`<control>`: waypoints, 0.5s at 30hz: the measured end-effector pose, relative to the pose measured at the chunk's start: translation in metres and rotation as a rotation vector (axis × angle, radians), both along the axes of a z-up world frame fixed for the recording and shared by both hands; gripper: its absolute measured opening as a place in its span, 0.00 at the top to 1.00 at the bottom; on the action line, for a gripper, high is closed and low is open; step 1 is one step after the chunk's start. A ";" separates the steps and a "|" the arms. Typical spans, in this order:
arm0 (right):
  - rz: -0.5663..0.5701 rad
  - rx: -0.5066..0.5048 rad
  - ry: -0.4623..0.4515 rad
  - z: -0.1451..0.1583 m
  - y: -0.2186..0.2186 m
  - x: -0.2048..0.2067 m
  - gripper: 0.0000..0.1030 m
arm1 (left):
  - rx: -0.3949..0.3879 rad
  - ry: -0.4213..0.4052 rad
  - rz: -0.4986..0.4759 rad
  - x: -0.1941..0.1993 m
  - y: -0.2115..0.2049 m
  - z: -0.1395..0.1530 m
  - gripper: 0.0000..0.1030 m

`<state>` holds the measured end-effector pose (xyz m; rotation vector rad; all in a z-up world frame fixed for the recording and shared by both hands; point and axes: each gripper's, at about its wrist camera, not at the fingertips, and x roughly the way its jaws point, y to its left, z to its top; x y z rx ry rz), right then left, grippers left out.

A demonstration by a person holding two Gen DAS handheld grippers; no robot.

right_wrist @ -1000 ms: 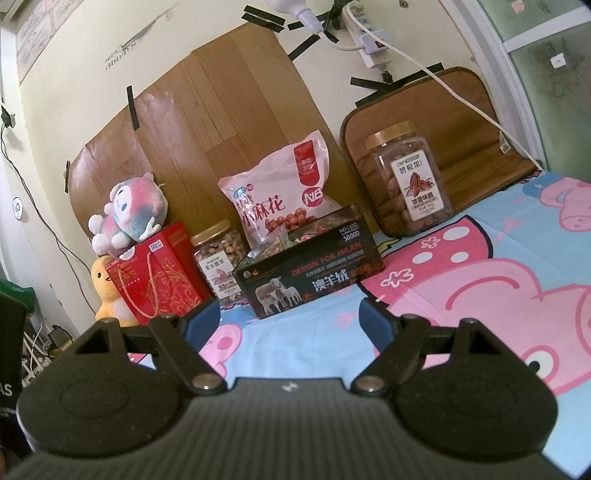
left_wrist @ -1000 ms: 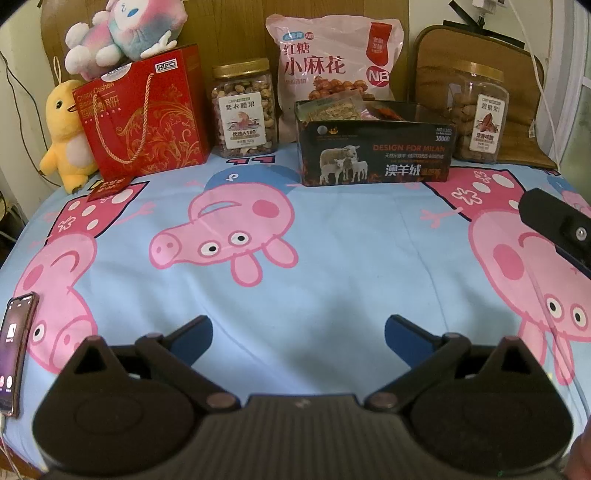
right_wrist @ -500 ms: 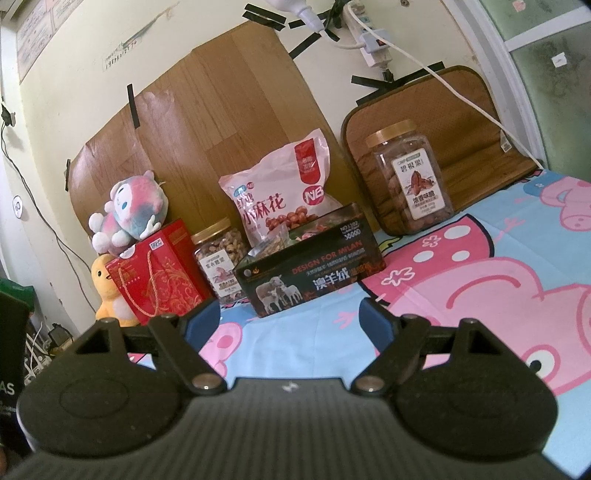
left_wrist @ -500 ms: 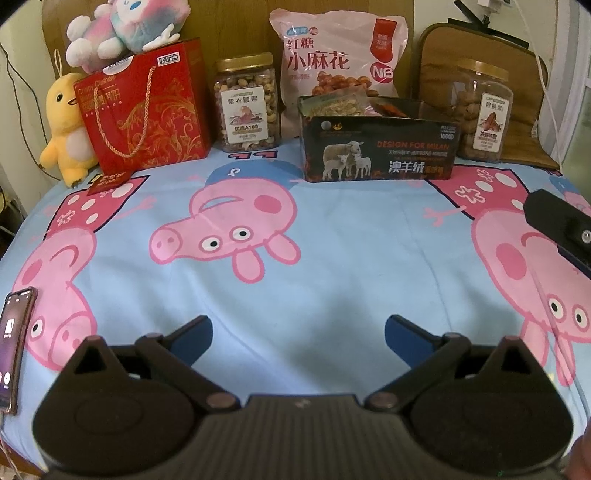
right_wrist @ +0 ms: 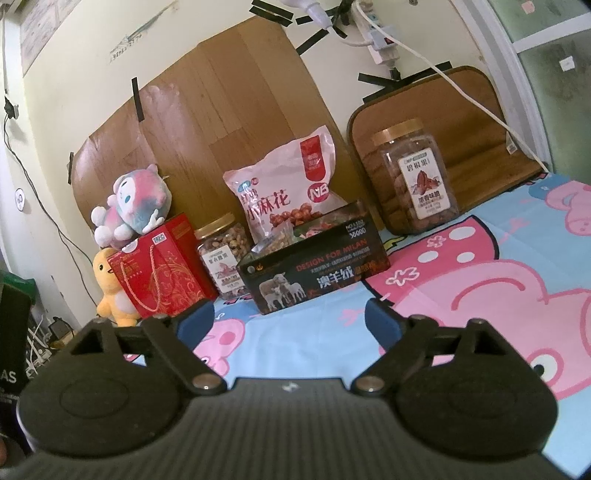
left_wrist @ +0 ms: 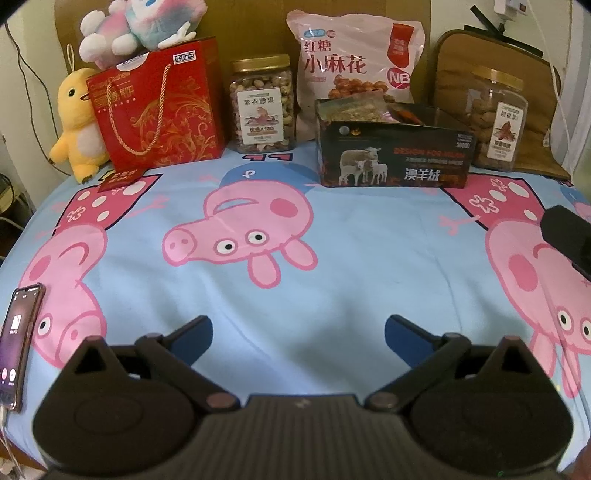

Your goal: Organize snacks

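Nearly unmoved, left hand-held gripper (left_wrist: 298,328) low over sheet, right hand-held gripper (right_wrist: 290,317) seemingly raised, both spread wide, empty

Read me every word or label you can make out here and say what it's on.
"小麻花", "红糖", "NB": pink snack bag.
"DESIGN FOR MILAN", "澳羊绒": black box.
"碧根果": right jar.
"紫衣腰果": left jar.
Red gift bag lettering and the phone screen: too blurred.

phone (left_wrist: 18,343): sheet's left edge | yellow duck plush (left_wrist: 75,122): beside red gift bag (left_wrist: 159,103) | pink-blue plush (left_wrist: 136,22): atop bag
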<state>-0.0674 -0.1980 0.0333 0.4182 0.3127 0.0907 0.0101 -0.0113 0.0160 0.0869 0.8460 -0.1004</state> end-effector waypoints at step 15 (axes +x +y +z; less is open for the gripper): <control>0.016 -0.004 0.004 0.001 0.000 0.002 0.11 | -0.015 0.004 0.026 0.003 0.008 0.000 0.00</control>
